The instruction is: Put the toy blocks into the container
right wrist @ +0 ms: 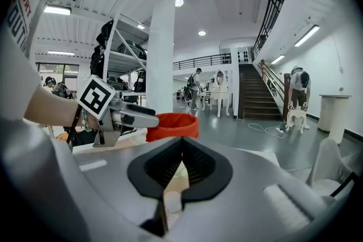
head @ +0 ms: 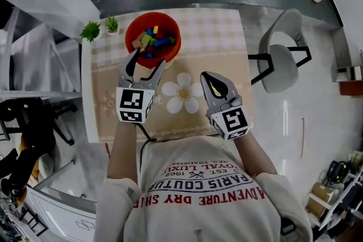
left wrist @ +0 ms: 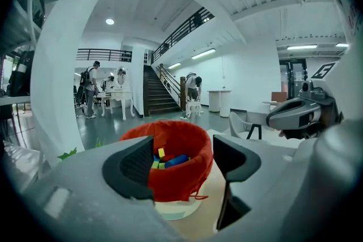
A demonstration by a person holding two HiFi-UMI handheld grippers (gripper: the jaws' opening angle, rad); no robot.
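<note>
Evidently the drop is the step in hand; the left claw (head: pixel 148 59) stands wide open just at the near rim of the red container (head: pixel 131 28), with nothing between its jaws, and its own view looks past them straight into the opening; the toy blocks (head: pixel 153 39), yellow, blue and green among them, lie heaped inside. The right claw (head: pixel 209 79) is closed and empty, well apart from the container, over the near side of the bench (head: pixel 221 37) beside the white flower mat (head: pixel 182 92).

To finish this well, I judge the left claw should lift back and up with its jaws kept wide, so neither tip snags the container's wall, which looks soft and gathered and might tip or drag; it should not sweep sideways toward the small plants (head: pixel 91 30). No loose block shows on the bench in the head view; a look behind the container is worth making before calling it done.
</note>
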